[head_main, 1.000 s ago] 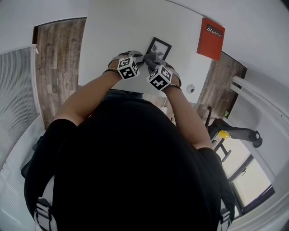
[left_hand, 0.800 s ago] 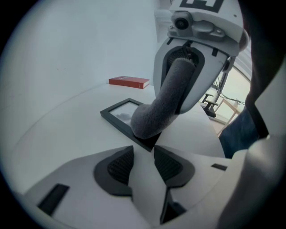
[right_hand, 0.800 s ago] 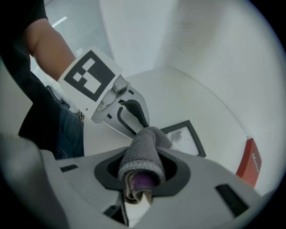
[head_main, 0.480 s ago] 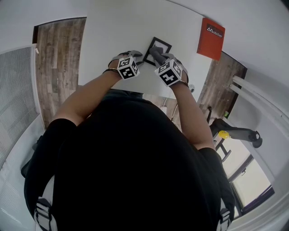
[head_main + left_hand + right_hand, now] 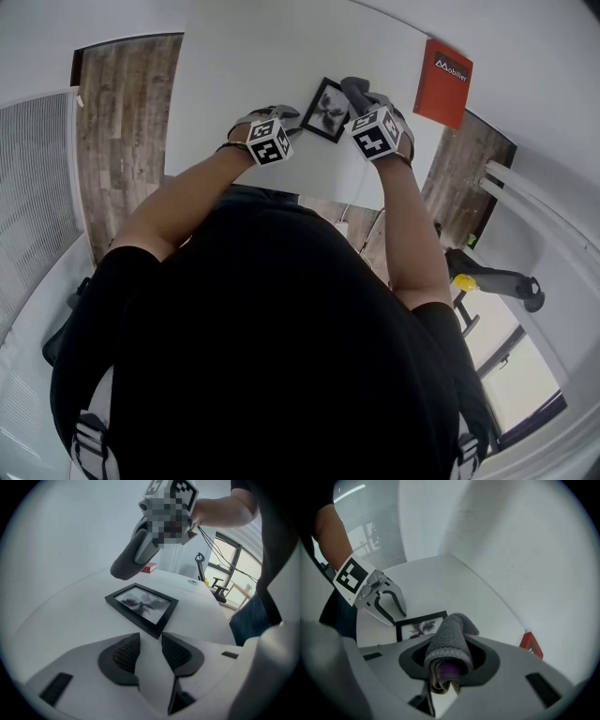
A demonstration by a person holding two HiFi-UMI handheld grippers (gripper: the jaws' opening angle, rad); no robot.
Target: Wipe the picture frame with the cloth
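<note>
Picture frame (image 5: 328, 110) is left lying flat on the white surface (image 5: 234, 66), its glass now uncovered. At the frame's near left corner the left gripper (image 5: 289, 114) is kept as before, fingers slightly parted and empty. The right gripper (image 5: 356, 89), clamped on the grey cloth (image 5: 450, 637), has been carried from over the frame to its right edge, so one pass is judged made; more is likely needed.

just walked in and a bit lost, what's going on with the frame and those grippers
A person works over a white table with a gripper in each hand. The right gripper is shut on a rolled grey cloth, held in the air by the edge of the black picture frame, which lies flat. The left gripper is empty, jaws slightly apart, near the frame's corner.
</note>
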